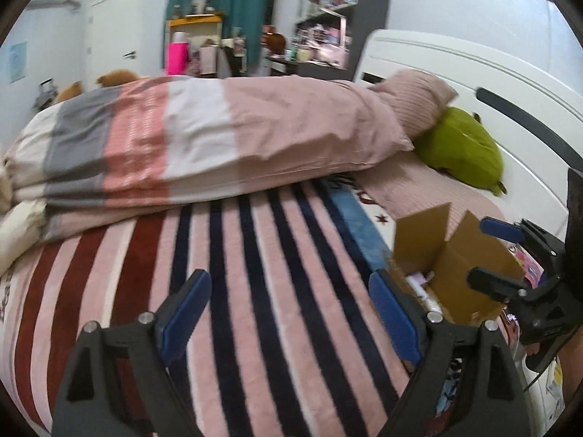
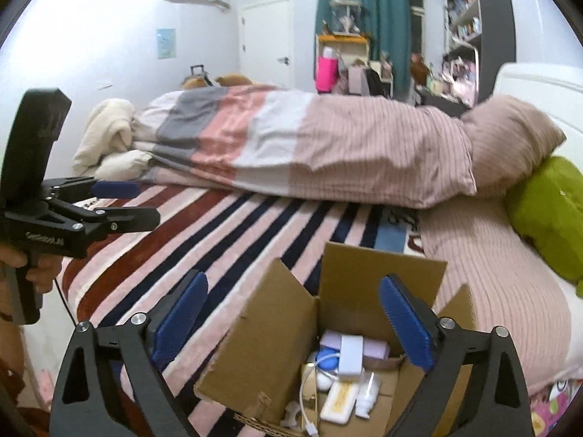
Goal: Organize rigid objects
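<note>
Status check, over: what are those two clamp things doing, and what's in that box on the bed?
Left hand-held gripper open, empty, over striped blanket. Right hand-held gripper open, empty, above cardboard box. Small items inside; flaps up. Nothing blocking.

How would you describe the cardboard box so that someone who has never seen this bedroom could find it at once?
Start at the bed with the striped blanket. At its near edge, toward the green cushion, stands the cardboard box, right under the open right gripper. It is the only brown, stiff thing there, flaps raised, with small white and lilac items inside.
</note>
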Motion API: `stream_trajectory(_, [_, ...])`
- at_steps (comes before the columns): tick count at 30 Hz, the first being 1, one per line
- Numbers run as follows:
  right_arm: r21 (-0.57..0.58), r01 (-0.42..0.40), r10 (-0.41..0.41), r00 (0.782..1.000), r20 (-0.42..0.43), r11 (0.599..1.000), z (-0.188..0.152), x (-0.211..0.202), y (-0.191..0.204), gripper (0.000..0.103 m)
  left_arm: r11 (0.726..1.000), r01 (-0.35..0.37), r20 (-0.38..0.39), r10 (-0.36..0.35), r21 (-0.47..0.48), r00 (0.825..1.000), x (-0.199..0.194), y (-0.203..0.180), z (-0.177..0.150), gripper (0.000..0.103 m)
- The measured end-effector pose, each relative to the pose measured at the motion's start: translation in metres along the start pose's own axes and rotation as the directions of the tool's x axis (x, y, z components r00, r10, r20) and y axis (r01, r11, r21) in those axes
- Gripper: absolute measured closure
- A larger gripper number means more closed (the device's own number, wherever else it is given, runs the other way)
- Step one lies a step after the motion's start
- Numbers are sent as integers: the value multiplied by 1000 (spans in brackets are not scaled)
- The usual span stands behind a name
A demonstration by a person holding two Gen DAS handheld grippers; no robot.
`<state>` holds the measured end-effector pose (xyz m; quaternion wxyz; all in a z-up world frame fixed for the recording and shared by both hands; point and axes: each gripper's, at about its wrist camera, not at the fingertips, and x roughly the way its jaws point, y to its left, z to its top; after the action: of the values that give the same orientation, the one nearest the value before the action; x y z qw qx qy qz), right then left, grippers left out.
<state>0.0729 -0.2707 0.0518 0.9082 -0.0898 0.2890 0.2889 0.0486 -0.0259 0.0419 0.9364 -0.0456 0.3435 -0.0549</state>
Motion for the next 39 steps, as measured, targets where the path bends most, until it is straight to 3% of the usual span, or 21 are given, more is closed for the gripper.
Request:
stream_trajectory(4, [16,-42,42,999,11,999,-5,3,2,8,999,-24,13,25,-31,1000,-6,13,-11,16])
stream_trajectory(39, [49,-46,44,998,42,998,-5,-1,5,8,997,-63,38,64,-35,997,-15,17,-16,16])
